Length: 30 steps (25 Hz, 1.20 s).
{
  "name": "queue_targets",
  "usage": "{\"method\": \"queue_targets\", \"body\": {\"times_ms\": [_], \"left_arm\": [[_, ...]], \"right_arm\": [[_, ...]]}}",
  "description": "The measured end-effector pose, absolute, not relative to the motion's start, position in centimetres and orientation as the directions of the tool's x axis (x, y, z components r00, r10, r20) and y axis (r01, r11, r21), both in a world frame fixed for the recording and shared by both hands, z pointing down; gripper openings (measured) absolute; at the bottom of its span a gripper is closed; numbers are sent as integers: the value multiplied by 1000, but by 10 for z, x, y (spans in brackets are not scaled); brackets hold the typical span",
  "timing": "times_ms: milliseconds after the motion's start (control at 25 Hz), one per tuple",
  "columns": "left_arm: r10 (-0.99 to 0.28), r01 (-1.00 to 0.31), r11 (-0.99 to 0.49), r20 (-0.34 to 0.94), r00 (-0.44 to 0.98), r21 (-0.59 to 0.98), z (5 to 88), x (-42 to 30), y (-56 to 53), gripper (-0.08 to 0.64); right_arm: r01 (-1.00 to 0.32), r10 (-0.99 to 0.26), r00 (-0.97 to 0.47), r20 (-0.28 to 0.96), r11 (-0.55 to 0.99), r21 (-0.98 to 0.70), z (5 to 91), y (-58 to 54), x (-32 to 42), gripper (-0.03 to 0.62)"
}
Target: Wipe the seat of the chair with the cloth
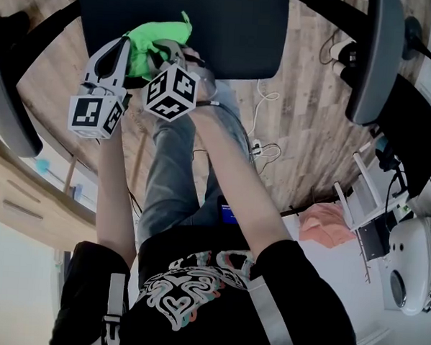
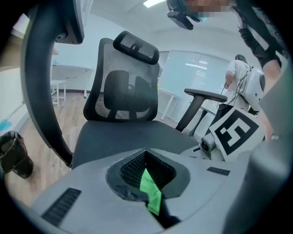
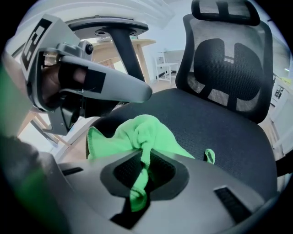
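Closest under the head camera is the person's black printed shirt (image 1: 216, 298), with both forearms reaching forward to the front of the chair (image 3: 229, 59). Its mesh backrest (image 2: 121, 93) stands upright at the far side. The dark seat (image 1: 209, 23) spreads wide between two curved armrests (image 1: 376, 54), which bound it left and right above a wooden floor (image 1: 304, 137). Most of the seat is bare, from the middle back to the backrest and across to the person's right. The left gripper (image 2: 146, 155) and right gripper (image 3: 147, 157) sit just beside each other at the seat's front edge, toward its left corner. Both point away from the person and over the seat. The green cloth (image 1: 154, 39) lies bunched on the seat right at that edge. In the head view its long axis runs diagonally, with one pointed corner aimed up and to the right, toward the seat's middle. In the right gripper view it spreads sideways along the front edge. The left jaws are closed on a thin strip of the cloth, and the right jaws are clamped on a twisted strand of it that trails back between them.
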<state>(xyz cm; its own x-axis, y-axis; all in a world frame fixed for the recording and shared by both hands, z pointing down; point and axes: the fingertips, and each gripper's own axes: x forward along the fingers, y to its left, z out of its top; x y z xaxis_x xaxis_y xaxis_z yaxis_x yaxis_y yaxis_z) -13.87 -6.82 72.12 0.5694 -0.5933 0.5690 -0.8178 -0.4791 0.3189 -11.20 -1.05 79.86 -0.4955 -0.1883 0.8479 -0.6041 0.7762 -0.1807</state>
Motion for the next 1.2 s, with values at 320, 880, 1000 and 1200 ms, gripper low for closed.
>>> {"method": "queue_targets", "body": {"times_ms": [320, 880, 1000, 1200], "left_arm": [[-596, -819, -475, 567, 569, 322, 721, -144, -68, 0], [-590, -811, -484, 561, 580, 329, 724, -143, -72, 0], [-586, -810, -488, 565, 581, 327, 724, -144, -73, 0], [-581, -810, -487, 572, 579, 326, 725, -147, -72, 0]], "right_arm": [[-679, -250, -443, 861, 721, -139, 804, -35, -91, 41], [-790, -348, -302, 887, 612, -29, 813, -86, -3, 41], [-804, -368, -271, 890, 594, 1, 812, -90, 18, 43], [-833, -401, -207, 892, 551, 54, 807, -91, 57, 41]]}}
